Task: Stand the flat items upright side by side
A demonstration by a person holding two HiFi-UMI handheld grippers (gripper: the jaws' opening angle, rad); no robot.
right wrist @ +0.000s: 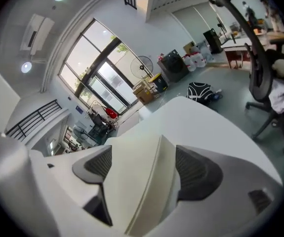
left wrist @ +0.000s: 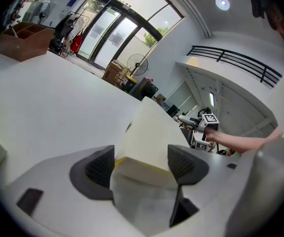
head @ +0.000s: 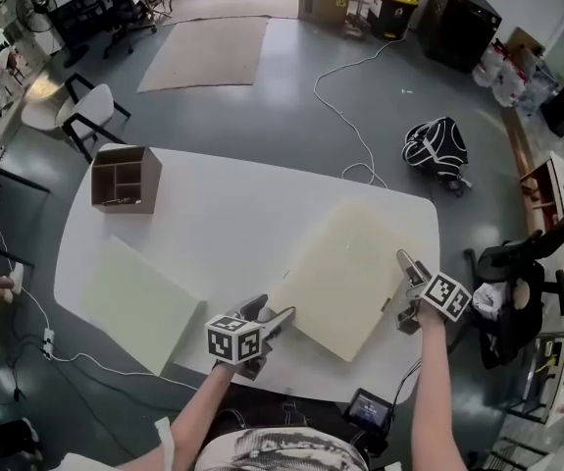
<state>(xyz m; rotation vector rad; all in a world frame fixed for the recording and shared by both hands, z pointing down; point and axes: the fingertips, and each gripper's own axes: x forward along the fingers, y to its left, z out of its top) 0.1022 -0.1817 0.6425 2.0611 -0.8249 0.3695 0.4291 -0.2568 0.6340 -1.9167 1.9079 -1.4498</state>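
The left gripper (head: 274, 318) is open. The near left corner of a pale flat board (head: 345, 278) sits between its jaws, and the pads do not squeeze it. In the left gripper view (left wrist: 142, 164) a thin yellow line runs along that corner's edge.

The right gripper (head: 406, 268) is open wide too. The right edge of the same board (right wrist: 132, 181) sits in the gap between its jaws.

This board lies flat on the right half of the white table (head: 223, 214), close to the near edge. It is not standing up.

A second pale board (head: 134, 302) lies flat at the near left of the table, well apart from the first one. Its near corner hangs over the table's edge.

At the far left corner of the table stands a brown wooden box (head: 125, 178) with small sections inside.

On the grey floor past the table lie a black backpack (head: 435, 148), a long white cable (head: 340, 116) and a big tan mat (head: 206, 52). A black office chair (head: 517, 263) stands to the right of the table, and a white chair (head: 80, 111) stands at the far left.
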